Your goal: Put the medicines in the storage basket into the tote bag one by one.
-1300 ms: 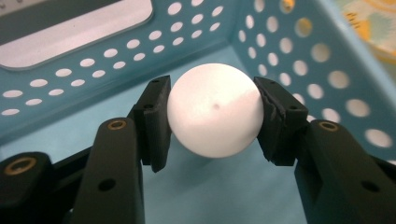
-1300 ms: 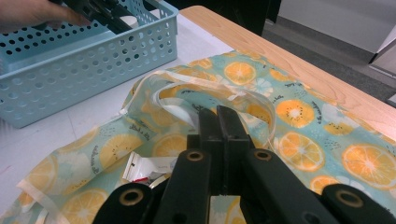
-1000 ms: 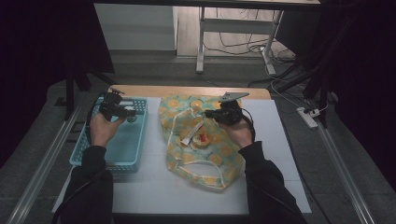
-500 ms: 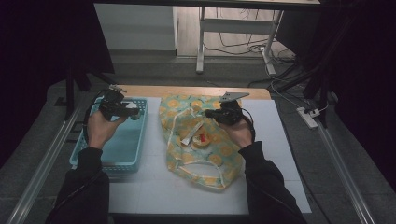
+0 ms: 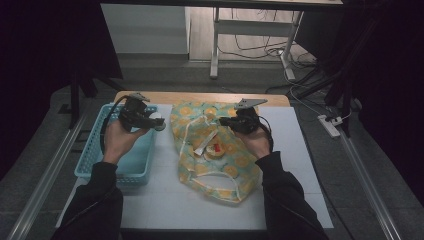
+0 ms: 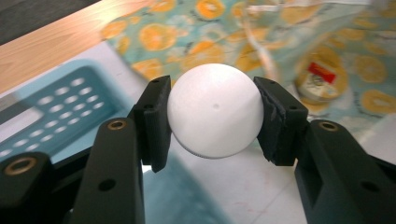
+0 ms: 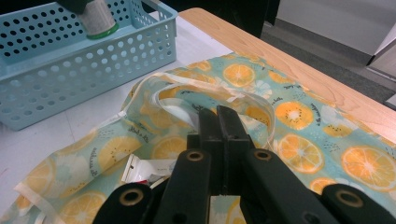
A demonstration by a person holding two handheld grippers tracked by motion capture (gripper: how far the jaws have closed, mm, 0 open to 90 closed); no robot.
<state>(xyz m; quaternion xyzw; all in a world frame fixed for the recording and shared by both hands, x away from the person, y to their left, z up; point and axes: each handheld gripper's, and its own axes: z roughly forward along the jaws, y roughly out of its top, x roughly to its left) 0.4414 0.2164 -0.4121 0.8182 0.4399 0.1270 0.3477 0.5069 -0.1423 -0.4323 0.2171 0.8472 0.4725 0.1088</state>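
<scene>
My left gripper [image 5: 156, 123] [image 6: 215, 116] is shut on a white round-bottomed bottle [image 6: 215, 109] [image 5: 160, 123], held in the air above the right rim of the light blue basket [image 5: 95, 155] [image 6: 56, 102]. The same bottle [image 7: 95, 18], with a green band, hangs over the basket [image 7: 70, 79] in the right gripper view. An orange-print fabric bag [image 5: 225, 170] [image 6: 187, 37] [image 7: 303, 126] lies on the white table. My right gripper [image 5: 226, 121] [image 7: 219, 114] is shut on the bag's raised rim and holds its mouth open. Inside lie a round red-labelled tub [image 5: 216, 149] [image 6: 322, 77] and a white packet [image 7: 140, 170].
A wooden strip [image 5: 200, 96] runs along the table's far edge. The white tabletop [image 5: 165, 200] extends in front of the bag and the basket. Metal rails [image 5: 45, 170] flank the table, and cables and a power strip [image 5: 330, 125] lie on the floor at the right.
My left gripper has carried the white bottle up and to the right, from over the basket to its right rim. The right gripper and the bag have stayed put.
</scene>
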